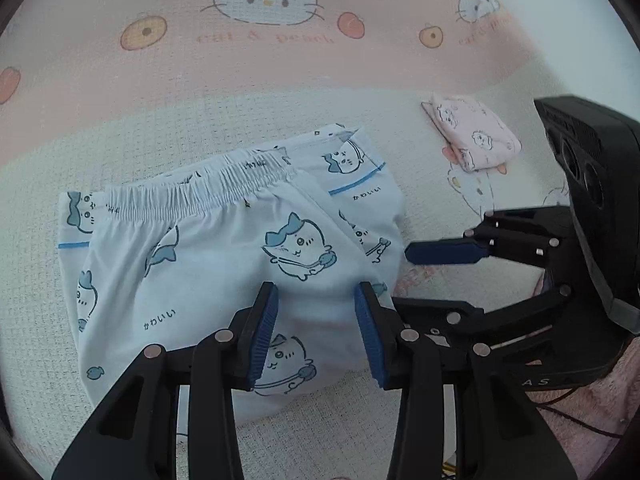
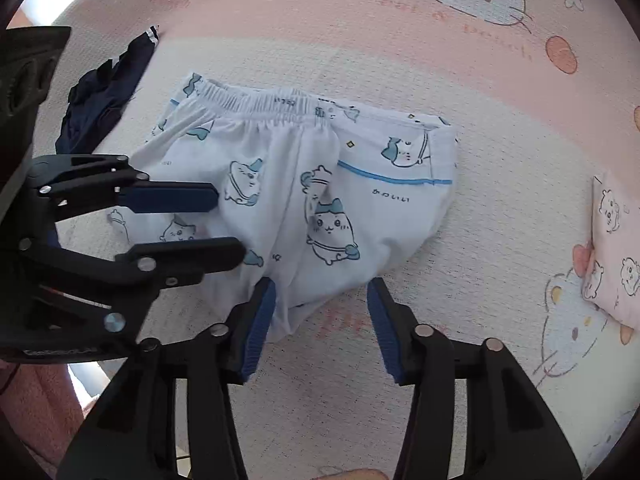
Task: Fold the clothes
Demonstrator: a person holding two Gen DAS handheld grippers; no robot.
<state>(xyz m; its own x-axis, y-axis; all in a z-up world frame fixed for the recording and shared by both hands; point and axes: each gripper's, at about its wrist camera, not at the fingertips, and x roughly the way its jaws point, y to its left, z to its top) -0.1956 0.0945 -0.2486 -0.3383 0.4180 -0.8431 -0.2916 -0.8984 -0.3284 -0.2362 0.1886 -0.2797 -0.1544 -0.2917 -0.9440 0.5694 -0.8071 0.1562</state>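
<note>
The folded pale blue shorts (image 1: 224,264) lie at the centre of both views on a pink and cream bed sheet (image 1: 280,72), waistband toward the top of the frame. They are printed with blue cartoon creatures, a blue stripe and the Japanese word "かわいい". The left gripper (image 1: 316,334), at the bottom centre of its own view, hangs over the near edge of the shorts with its jaws apart, nothing pinched between the blue pads. The right gripper (image 2: 322,326) stands likewise spread at the lower corner of the shorts, its left pad just beside the cloth; whether it touches cannot be told. The sheet reads "cat & peach" under a cartoon cat. A folded pink garment (image 1: 474,136) rests at the upper right of the left view, and a dark garment (image 2: 104,92) lies at the upper left of the right view.
</note>
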